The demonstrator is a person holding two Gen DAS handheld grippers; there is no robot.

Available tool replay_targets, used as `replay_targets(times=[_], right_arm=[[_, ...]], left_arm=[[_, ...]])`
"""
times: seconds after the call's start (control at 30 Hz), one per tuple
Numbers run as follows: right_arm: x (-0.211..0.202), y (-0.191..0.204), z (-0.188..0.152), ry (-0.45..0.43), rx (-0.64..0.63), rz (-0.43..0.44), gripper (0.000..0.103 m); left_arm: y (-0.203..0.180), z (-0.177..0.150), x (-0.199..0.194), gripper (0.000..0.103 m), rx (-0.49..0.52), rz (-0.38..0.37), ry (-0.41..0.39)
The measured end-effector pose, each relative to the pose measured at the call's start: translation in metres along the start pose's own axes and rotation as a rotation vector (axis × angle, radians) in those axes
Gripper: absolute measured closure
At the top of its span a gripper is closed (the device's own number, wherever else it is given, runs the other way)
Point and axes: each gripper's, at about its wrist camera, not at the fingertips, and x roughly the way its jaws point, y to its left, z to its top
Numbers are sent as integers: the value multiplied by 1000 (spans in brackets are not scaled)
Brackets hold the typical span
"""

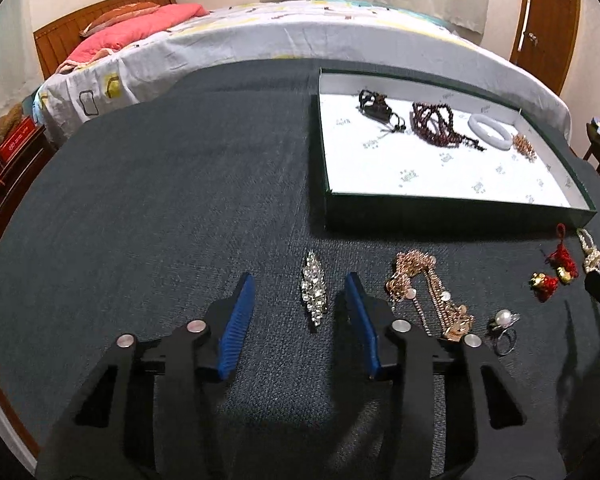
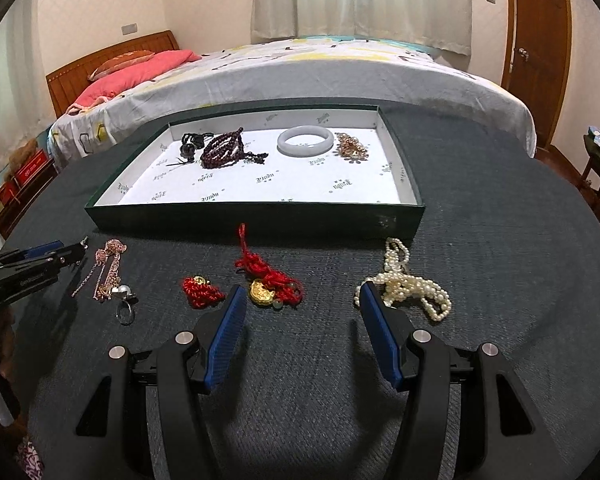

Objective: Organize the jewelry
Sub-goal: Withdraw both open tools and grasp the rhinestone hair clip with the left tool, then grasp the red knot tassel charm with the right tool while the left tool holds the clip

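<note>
Between the spread, empty fingers of the left gripper (image 1: pixel 300 280) lay a rhinestone brooch (image 1: pixel 313 291): stiff, light, probably slippery; pinch across its narrow middle. Right gripper (image 2: pixel 302 292) likewise released, holding nothing.

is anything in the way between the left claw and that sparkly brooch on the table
Nothing visible is. The left claw is open, and the brooch lies flat on the cloth between its two fingers. The gold chain lies just outside the right finger, beside the line of approach, not in it.

Dim warm indoor light, soft shadows beneath the tongs, heavy fisheye bending, dark vignetted corners.
</note>
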Motion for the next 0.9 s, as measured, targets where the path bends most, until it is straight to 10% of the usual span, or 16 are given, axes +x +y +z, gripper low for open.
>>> replay_targets(times=[0.37,0.77,0.9], right_arm=[[13,11,6,22,-27,19,45],[33,18,21,61,-59,23,46],[41,18,22,91,-58,34,60]], left_arm=[[1,3,4,90,9,-26,7],[1,3,3,90,9,-27,5],[0,3,3,90,8,-29,5]])
